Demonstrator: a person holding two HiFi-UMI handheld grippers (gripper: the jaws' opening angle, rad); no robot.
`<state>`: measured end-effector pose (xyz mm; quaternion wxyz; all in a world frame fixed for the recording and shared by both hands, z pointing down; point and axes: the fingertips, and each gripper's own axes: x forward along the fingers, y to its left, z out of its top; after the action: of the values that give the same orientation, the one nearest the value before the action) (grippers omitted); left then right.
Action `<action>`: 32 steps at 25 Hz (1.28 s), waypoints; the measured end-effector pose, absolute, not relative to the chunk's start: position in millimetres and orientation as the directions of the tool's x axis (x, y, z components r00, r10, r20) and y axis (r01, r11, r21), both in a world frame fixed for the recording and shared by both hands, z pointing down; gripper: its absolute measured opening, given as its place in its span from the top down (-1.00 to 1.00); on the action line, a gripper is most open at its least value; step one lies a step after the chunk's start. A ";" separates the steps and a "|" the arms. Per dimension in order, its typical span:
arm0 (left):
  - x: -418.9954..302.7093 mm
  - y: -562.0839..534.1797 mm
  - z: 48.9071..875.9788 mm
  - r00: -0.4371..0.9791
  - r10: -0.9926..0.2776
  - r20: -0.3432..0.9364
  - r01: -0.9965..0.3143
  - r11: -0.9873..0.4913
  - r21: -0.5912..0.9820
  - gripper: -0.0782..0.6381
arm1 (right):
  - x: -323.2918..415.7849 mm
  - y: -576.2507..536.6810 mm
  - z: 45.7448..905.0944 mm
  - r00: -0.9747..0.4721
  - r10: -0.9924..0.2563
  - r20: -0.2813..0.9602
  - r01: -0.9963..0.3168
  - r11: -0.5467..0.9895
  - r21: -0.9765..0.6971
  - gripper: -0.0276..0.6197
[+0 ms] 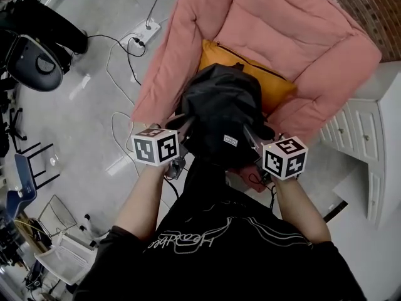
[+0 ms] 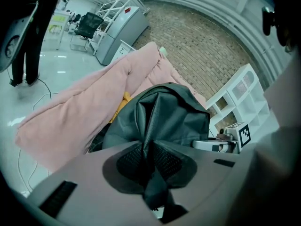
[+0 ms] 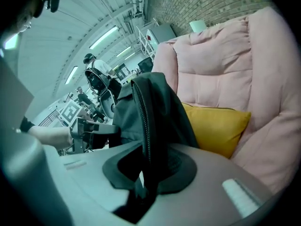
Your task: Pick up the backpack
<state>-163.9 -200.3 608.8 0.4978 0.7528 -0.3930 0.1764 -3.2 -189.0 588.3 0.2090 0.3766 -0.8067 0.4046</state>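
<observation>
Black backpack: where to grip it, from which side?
Pinch a fold of loose fabric on each flank, coming from the front of the pink armchair, angled down. The backpack looks limp and creased; the left tongs and right tongs clamp such folds.

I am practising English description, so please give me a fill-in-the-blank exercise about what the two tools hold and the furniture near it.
1. The left tool and the right tool are both ____ on the backpack.
2. The backpack's colour is ____.
3. A yellow cushion lies on a ____ armchair.
Missing words: shut; black; pink.
</observation>
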 end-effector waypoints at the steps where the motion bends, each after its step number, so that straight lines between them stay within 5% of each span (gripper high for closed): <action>1: -163.6 -196.4 605.4 0.629 -0.424 0.652 -0.766 -0.196 0.612 0.61 | -2.6 -185.7 585.8 -0.632 -0.440 0.638 -0.774 0.396 -0.493 0.74; 32: -156.8 -76.7 434.3 0.600 -0.610 0.518 -0.786 -0.326 0.525 0.64 | 6.8 -71.6 434.7 -0.736 -0.493 0.464 -0.676 0.576 -0.460 0.76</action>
<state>-156.8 -76.7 434.3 0.3869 0.8063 -0.4327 0.1138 6.8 -71.6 434.7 0.1440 0.3337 -0.8759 0.3172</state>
